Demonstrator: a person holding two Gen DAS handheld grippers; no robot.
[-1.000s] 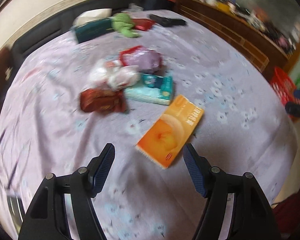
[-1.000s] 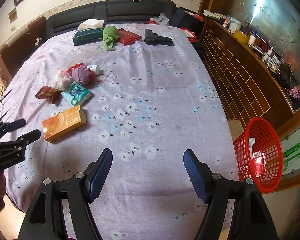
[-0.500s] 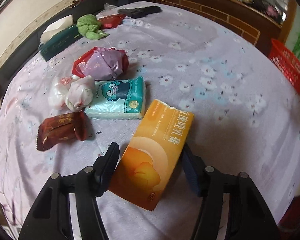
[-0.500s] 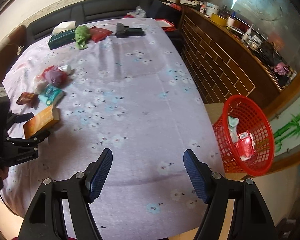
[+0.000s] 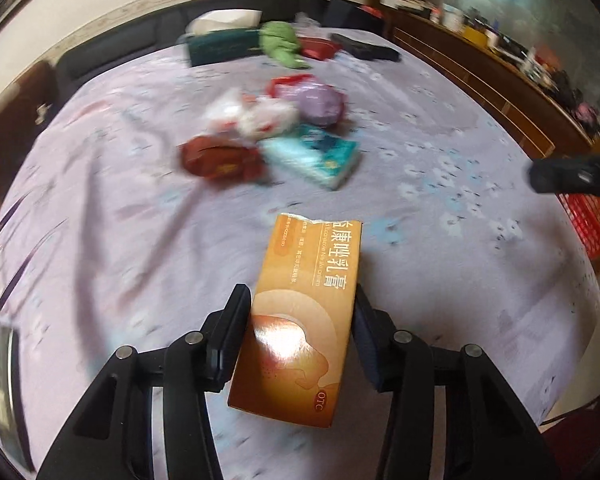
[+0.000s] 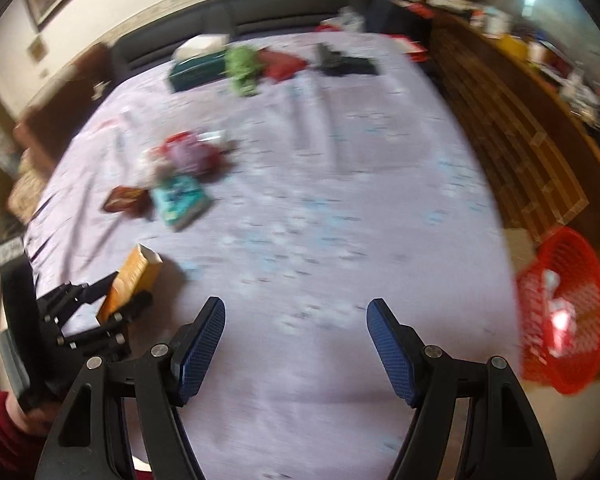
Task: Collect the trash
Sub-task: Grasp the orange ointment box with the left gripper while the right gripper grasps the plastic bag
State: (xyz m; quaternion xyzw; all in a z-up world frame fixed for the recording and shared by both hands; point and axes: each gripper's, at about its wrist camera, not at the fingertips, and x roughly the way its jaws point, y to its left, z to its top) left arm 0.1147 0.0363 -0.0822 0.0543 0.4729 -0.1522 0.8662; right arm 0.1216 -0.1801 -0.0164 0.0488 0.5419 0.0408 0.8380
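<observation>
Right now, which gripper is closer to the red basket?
Right. The right gripper hangs open over the bed's near edge, with the red basket just off its right side. The left gripper, holding the orange box, is across the bed.

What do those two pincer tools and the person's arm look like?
The left gripper and right gripper are both black plastic frames with silver rivets. The right one's fingers carry dark blue pads with a fine grid texture. The person's sleeve is dark red ribbed knit. No cables show.
</observation>
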